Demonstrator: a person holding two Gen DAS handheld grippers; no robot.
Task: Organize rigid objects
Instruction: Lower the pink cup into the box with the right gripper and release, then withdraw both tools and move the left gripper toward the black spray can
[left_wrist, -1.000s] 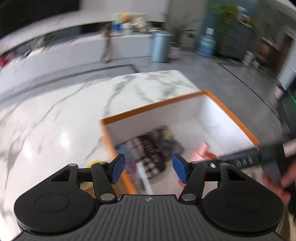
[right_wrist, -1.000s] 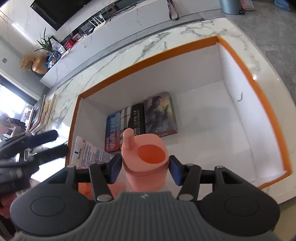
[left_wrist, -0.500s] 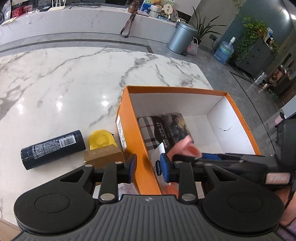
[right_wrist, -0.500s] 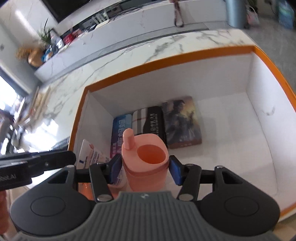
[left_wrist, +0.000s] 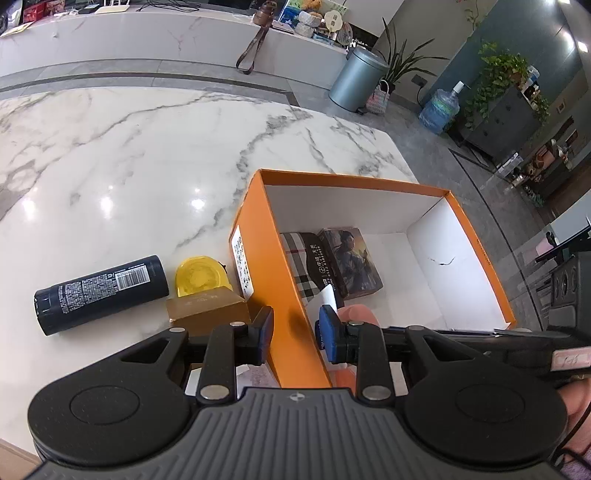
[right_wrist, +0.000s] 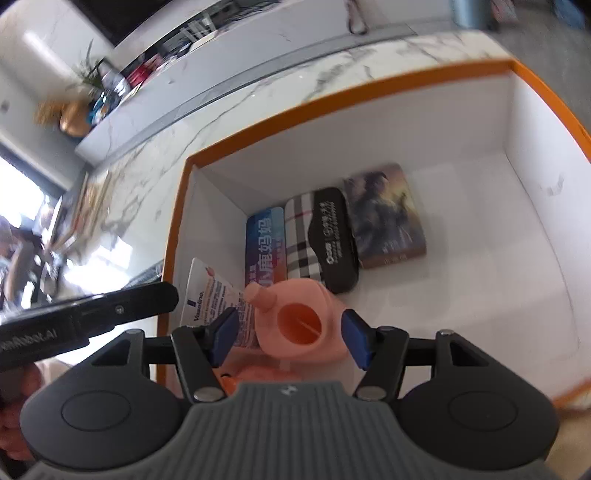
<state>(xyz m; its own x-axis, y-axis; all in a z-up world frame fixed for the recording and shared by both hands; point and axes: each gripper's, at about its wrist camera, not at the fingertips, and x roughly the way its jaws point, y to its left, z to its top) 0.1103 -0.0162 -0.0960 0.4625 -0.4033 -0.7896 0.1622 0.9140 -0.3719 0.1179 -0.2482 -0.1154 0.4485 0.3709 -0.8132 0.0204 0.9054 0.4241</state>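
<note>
Right gripper (right_wrist: 288, 338), angled down into the orange box (right_wrist: 546, 92), has just been opening; released jaws flank the pink cup (right_wrist: 299, 325) beside the books (right_wrist: 384, 214). Left gripper (left_wrist: 293, 334) straddles the box wall, jaws partly closed, unpinched.

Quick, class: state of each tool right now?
Left tool: open, jaws just closed partway, astride wall of the orange cardboard box.
Right tool: open, jaws just opening, pink plastic spouted cup loose between them.

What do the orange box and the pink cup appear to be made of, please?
Orange box: probably cardboard, with thin flat walls, a matte white inside and a stuck-on label. Pink cup: likely moulded plastic, a uniform matte pink with a rounded spout.
</note>
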